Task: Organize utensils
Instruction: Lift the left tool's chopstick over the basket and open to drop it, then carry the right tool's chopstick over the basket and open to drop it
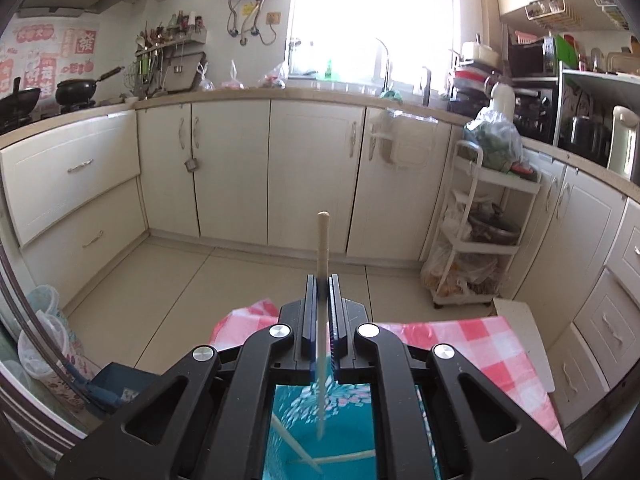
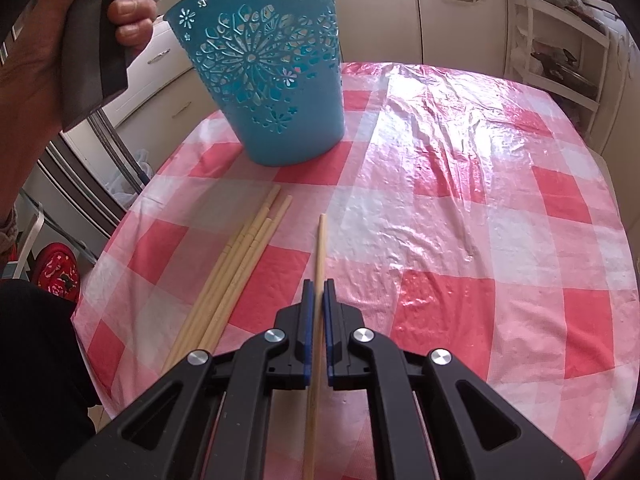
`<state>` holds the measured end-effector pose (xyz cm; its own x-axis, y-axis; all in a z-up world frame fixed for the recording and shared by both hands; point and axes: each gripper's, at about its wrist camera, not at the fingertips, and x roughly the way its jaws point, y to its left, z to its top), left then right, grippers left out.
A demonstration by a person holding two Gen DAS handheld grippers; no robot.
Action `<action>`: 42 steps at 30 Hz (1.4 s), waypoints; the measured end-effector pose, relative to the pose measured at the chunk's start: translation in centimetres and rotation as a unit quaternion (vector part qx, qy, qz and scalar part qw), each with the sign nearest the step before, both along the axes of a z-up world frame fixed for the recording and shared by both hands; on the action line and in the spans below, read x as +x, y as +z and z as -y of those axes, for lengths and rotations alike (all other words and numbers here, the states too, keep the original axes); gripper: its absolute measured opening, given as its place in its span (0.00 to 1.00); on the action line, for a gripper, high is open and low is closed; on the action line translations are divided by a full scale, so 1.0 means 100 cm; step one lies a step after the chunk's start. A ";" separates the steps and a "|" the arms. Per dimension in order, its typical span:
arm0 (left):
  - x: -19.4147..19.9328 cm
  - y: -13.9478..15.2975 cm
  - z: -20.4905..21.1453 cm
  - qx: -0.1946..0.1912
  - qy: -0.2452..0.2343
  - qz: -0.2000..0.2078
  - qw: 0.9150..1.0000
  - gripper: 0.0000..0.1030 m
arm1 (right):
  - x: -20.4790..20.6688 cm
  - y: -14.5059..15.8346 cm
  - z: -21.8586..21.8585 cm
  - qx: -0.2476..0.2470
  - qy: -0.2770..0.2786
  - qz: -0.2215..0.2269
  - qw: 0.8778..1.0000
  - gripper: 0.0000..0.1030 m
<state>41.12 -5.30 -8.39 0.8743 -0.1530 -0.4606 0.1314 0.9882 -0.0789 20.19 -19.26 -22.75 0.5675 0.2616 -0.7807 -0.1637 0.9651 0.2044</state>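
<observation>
In the left wrist view, a chopstick (image 1: pixel 322 264) is clamped between the nearly closed jaws of the left gripper (image 1: pixel 322 280), its blunt end sticking up past the fingertips. Its lower part is seen hanging over the inside of the blue basket (image 1: pixel 288 412), directly beneath the gripper, where two more chopsticks (image 1: pixel 304 454) lie on the bottom. The checked tablecloth (image 1: pixel 472 344) is visible behind, with kitchen cabinets (image 1: pixel 312 172) beyond.

In the right wrist view, a single chopstick (image 2: pixel 319 264) is pinched by the closed right gripper (image 2: pixel 319 286), low over the tablecloth. A loose bundle of chopsticks (image 2: pixel 236 276) is seen lying just to its left. The blue basket stands upright at the table's far-left edge, with a hand (image 2: pixel 48 60) beside it gripping a dark handle.
</observation>
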 end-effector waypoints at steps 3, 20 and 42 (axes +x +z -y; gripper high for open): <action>-0.002 -0.007 -0.007 0.001 -0.002 -0.029 1.000 0.12 | 0.000 0.000 0.000 -0.001 0.000 0.001 1.000 0.05; -0.111 -0.021 -0.116 -0.048 0.100 -0.052 0.992 0.76 | 0.007 0.002 -0.015 -0.048 0.004 -0.005 0.999 0.07; -0.102 -0.044 -0.140 -0.046 0.127 -0.110 0.985 0.76 | 0.033 0.183 -0.016 0.143 -0.033 0.200 0.969 0.05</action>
